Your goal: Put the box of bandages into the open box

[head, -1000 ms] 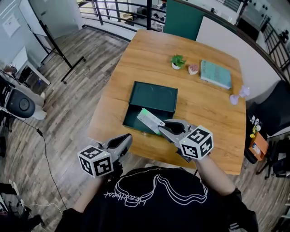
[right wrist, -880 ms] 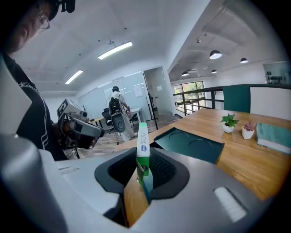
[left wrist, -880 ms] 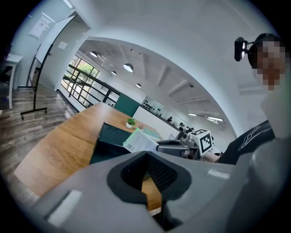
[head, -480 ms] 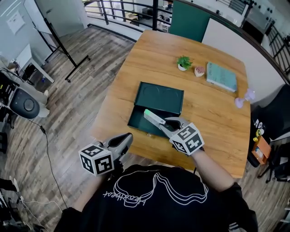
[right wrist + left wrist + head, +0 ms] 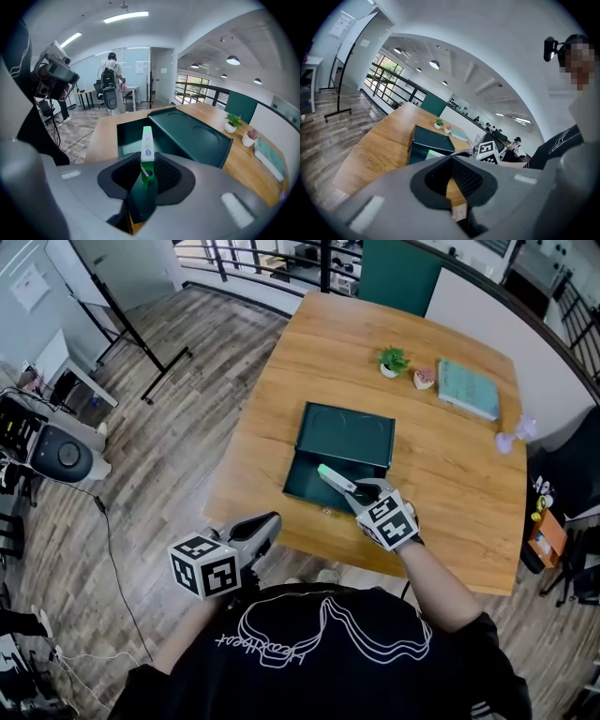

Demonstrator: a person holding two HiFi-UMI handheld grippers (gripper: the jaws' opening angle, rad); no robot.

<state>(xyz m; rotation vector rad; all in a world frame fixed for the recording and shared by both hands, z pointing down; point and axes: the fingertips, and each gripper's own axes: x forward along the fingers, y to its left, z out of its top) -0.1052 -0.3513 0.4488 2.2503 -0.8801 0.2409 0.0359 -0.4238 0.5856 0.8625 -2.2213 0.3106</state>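
Observation:
An open dark green box point(image 5: 305, 491) lies on the wooden table, its lid point(image 5: 348, 433) folded back on the far side. My right gripper point(image 5: 350, 489) is shut on the white and green box of bandages point(image 5: 334, 478), which hangs tilted over the box's near right corner. In the right gripper view the box of bandages point(image 5: 146, 146) stands edge-on between the jaws of my right gripper point(image 5: 147, 174), above the box's tray point(image 5: 125, 136). My left gripper point(image 5: 268, 524) hovers at the table's near edge, left of the box, shut and holding nothing; it point(image 5: 453, 182) faces the green box point(image 5: 431, 140).
A small potted plant point(image 5: 393, 362), a pink pot point(image 5: 424, 380) and a teal book point(image 5: 468, 390) sit at the table's far right. A purple object point(image 5: 511, 435) lies at the right edge. A black chair point(image 5: 565, 460) stands right; a dark stand point(image 5: 141, 343) stands left.
My right gripper has carried the box of bandages forward and down, from in front of the box to over its tray. The left gripper has stayed near the table edge.

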